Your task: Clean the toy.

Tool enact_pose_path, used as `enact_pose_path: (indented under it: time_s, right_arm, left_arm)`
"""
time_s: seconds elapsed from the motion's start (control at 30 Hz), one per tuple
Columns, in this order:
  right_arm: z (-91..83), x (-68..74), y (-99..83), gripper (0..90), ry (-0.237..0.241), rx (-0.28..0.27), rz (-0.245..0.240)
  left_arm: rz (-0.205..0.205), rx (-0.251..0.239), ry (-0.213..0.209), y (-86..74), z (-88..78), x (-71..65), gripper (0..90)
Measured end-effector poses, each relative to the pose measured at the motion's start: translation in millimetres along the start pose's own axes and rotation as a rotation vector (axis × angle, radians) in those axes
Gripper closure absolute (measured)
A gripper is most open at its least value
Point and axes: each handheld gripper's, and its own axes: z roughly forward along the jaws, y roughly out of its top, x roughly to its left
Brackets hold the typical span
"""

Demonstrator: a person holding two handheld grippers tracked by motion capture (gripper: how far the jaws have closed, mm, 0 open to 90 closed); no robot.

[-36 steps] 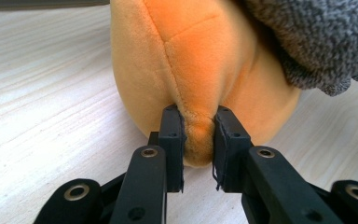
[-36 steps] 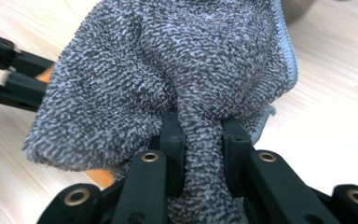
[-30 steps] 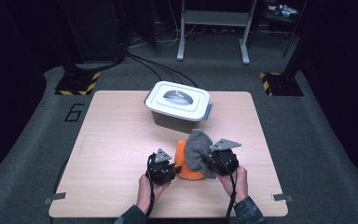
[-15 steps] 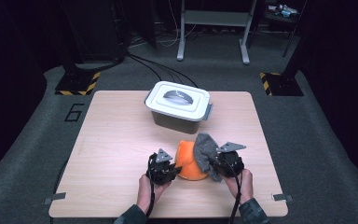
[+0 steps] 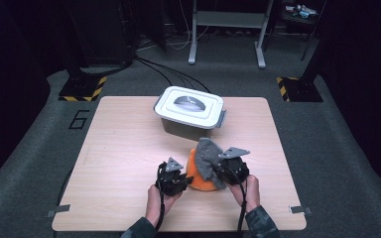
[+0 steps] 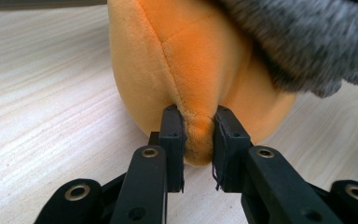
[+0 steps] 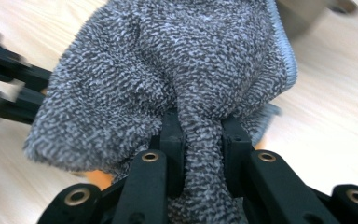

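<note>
An orange plush toy (image 5: 198,177) (image 6: 186,70) lies on the wooden table (image 5: 124,148) near its front edge. My left gripper (image 5: 181,179) (image 6: 199,140) is shut on a pinch of the toy's orange fabric at its left side. A grey terry cloth (image 5: 209,157) (image 7: 168,79) is draped over the top of the toy. My right gripper (image 5: 222,171) (image 7: 200,140) is shut on a fold of that cloth, just right of the toy. A little orange (image 7: 100,178) peeks out under the cloth.
A grey plastic box with a white lid (image 5: 189,111) stands behind the toy at the table's middle back. Bare tabletop lies to the left and right. Dark floor, cables and a metal stand's legs (image 5: 228,34) lie beyond the far edge.
My right gripper and the grey cloth have shifted slightly right and toward the front over the orange toy. The left gripper has stayed where it was.
</note>
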Motion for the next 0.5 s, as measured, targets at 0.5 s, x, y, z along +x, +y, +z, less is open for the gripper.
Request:
enact_pose_path:
  time_s: [0.5]
  right_arm:
    - [1.9, -21.5, -16.4, 75.2, -0.021, 0.021, 0.072]
  left_arm:
    - [0.100, 0.018, -0.044, -0.5, 6.7, 3.5, 66.5]
